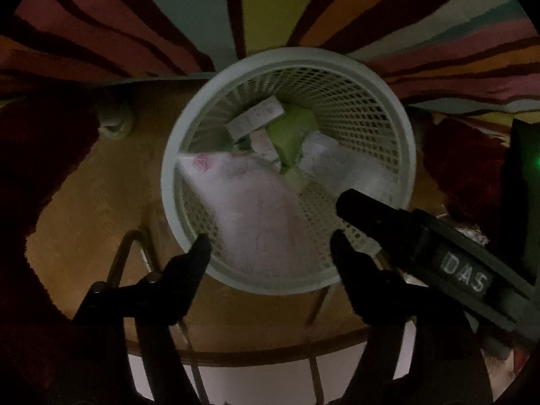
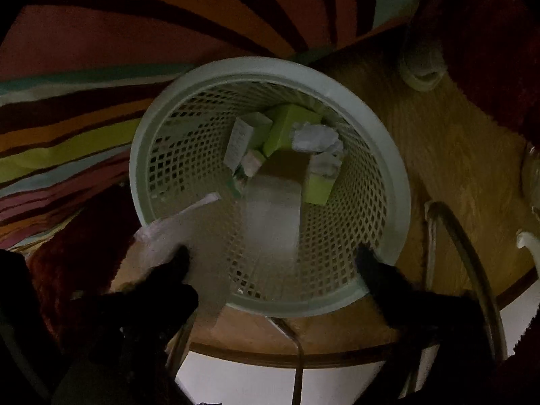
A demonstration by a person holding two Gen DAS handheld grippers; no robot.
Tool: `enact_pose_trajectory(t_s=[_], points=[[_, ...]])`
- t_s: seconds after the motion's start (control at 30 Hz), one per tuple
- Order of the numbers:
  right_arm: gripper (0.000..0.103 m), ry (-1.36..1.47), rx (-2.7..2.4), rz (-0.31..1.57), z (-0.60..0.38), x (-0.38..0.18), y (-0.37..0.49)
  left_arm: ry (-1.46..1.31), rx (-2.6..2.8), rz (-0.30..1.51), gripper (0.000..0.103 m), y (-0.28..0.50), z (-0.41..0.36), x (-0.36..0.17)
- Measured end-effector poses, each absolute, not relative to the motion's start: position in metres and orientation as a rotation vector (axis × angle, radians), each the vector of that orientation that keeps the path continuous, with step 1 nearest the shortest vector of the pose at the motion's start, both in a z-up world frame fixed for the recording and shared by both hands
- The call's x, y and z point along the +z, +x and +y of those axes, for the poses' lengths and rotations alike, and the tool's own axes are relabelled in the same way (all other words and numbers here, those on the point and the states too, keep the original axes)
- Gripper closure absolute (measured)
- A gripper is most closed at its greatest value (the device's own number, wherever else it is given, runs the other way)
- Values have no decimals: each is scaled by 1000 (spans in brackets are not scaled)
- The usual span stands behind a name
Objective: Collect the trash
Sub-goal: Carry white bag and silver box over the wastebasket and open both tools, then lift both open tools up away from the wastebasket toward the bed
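A pale green mesh wastebasket [image 1: 388, 94] stands on the floor; it also shows in the right wrist view [image 2: 381, 128]. It holds green boxes [image 1: 292, 131], a white carton [image 1: 254, 118], crumpled paper [image 2: 315, 138] and a large white plastic bag [image 1: 249, 202]. My left gripper [image 1: 270, 243] is open just above the near rim, over the bag. My right gripper [image 2: 270, 260] is open above the basket, its left finger close to the white bag [image 2: 189, 233] lying over the rim. The right gripper's finger [image 1: 368, 202] shows in the left wrist view.
A striped multicoloured rug [image 1: 263, 3] lies beyond the basket. An orange-brown mat [image 2: 449, 155] lies under it. Metal chair legs [image 2: 469, 246] and a white floor strip [image 1: 256, 381] are near me. A round pale object [image 1: 116, 121] lies left of the basket.
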State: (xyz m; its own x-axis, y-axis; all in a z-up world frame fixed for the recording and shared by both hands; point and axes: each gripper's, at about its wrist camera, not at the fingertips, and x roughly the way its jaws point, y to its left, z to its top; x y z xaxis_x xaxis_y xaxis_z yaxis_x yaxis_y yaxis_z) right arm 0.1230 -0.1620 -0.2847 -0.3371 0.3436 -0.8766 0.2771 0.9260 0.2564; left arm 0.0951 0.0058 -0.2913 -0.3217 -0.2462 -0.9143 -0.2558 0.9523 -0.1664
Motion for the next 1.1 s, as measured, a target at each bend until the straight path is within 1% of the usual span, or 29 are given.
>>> enact_pose_trajectory(t_s=[0.07, 0.43, 0.67, 1.1], points=[[8, 443, 79, 1922, -161, -283, 125, -363, 26, 1913, 24, 95, 7, -291], [8, 400, 69, 1896, -156, -280, 127, -323, 31, 1901, 24, 98, 6, -289], [8, 313, 94, 1782, -158, -246, 137, -283, 2, 1784, 24, 106, 4, -261], [8, 279, 158, 1595, -167, -183, 146, -223, 8, 1578, 24, 111, 12, -205]])
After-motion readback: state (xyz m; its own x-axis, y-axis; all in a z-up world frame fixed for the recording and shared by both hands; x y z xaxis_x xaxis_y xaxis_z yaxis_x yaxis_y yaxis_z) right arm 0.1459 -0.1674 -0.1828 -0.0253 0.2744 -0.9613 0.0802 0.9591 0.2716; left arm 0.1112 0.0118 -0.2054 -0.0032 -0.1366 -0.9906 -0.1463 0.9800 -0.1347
